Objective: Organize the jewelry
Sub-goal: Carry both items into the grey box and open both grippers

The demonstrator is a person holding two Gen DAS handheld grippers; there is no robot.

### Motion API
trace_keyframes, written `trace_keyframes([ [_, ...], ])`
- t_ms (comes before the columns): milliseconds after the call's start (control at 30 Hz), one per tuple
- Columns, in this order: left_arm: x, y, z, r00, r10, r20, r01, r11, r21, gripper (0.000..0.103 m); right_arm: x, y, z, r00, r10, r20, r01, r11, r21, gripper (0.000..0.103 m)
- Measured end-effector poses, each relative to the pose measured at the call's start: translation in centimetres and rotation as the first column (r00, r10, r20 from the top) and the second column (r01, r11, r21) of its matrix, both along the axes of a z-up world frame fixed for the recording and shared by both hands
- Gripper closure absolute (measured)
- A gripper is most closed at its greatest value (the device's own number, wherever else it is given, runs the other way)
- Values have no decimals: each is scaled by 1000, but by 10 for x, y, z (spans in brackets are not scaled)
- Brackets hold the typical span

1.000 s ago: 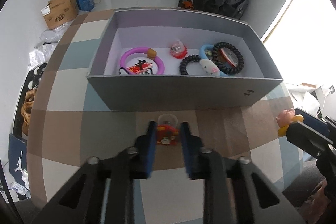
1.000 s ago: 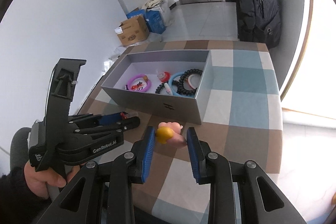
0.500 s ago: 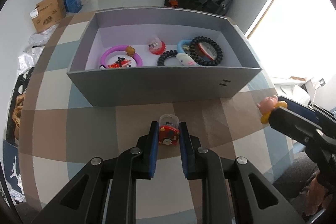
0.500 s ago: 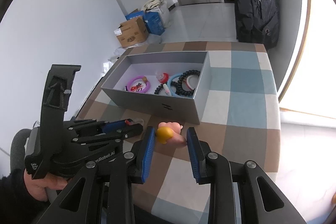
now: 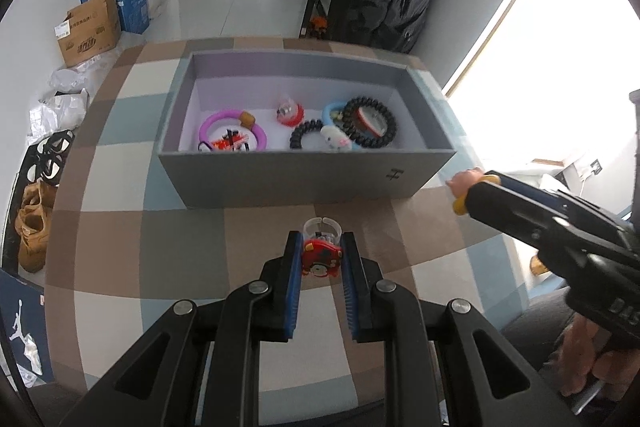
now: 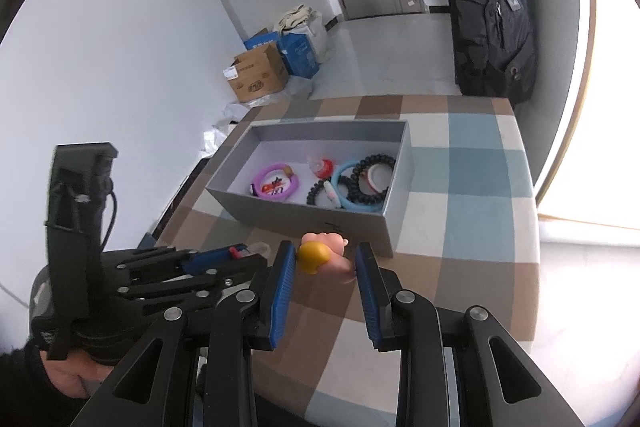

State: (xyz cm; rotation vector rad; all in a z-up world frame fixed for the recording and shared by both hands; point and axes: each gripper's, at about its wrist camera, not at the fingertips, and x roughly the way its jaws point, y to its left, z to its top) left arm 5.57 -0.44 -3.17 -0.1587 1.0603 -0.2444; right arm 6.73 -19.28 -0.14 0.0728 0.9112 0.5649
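Left wrist view: the left tool (image 5: 321,259) is closed on a red toy ring (image 5: 321,258), clamped between its blue pads above the checkered bench (image 5: 120,247). The grey box (image 5: 304,179) sits ahead of the tool.

Right wrist view: the right tool (image 6: 325,259) grips a pink-and-yellow ring (image 6: 323,255) at its tips. The box lies just beyond the tips, holding bracelets (image 6: 360,181).

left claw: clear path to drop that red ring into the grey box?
Probably yes. The left claw is shut on the red ring, just short of the grey box. The box has no lid, and nothing stands between. It must clear the near wall. The right claw sits off to the side.
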Motion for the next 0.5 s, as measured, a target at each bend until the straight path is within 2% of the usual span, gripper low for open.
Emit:
trace_keyframes([
  [200, 8, 6, 15, 999, 10, 40, -8, 999, -53, 89, 8, 2, 5, 1000, -3, 10, 3, 1000, 15, 73],
  [500, 23, 13, 29, 996, 26, 87, -18, 996, -89, 89, 22, 15, 13, 999, 13, 30, -14, 1000, 24, 73],
])
